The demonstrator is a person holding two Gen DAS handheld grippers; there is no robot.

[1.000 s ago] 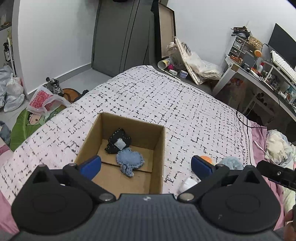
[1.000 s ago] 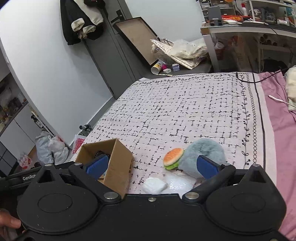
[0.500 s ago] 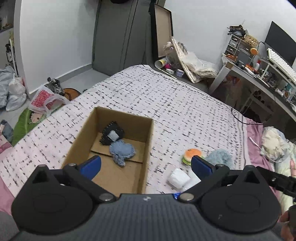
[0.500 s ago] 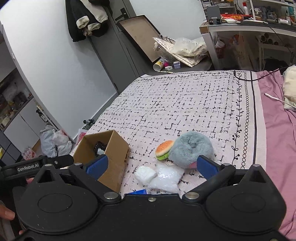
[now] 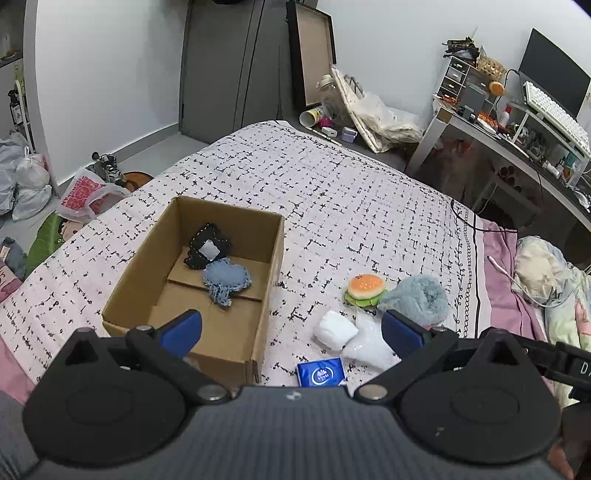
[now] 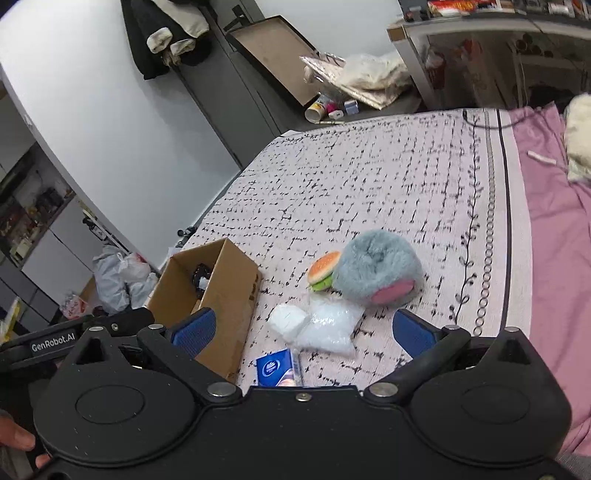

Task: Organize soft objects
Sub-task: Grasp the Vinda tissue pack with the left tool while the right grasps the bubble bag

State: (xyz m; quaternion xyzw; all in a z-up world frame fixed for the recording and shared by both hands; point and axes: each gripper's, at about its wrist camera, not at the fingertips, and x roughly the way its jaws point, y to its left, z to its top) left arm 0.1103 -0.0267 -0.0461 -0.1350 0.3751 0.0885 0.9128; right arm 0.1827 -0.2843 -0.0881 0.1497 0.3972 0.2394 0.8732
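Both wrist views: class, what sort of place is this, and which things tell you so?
Most likely a bedroom that doubles as a study: a bed with a patterned cover, a desk carrying a monitor and keyboard, and clothes hanging on the door.

home bedroom | patterned bed cover (image 5: 362, 192) | cluttered desk (image 5: 517, 136) with monitor (image 5: 550, 74) | hanging jacket (image 6: 170, 33)
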